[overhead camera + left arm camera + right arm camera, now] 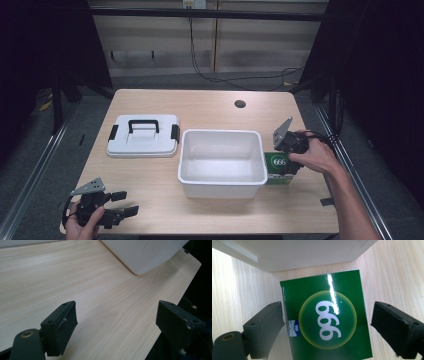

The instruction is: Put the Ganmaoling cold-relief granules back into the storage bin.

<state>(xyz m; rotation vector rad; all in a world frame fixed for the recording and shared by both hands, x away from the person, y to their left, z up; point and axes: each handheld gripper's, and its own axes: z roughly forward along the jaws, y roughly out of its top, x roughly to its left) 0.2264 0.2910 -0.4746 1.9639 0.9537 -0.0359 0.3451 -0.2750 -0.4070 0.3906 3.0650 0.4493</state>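
Judging by its glossy printed faces, the green box (327,317) is light, thin card that can slip or dent, so you should take it across its two side edges with modest pressure. It lies flat on the table (210,107), just beside the right wall of the white bin (221,162), and your right gripper (327,326) points down over it, jaws spread wide on either side, gripping nothing. Your left gripper (122,204) rests low near the table's front-left corner, wide open and empty.
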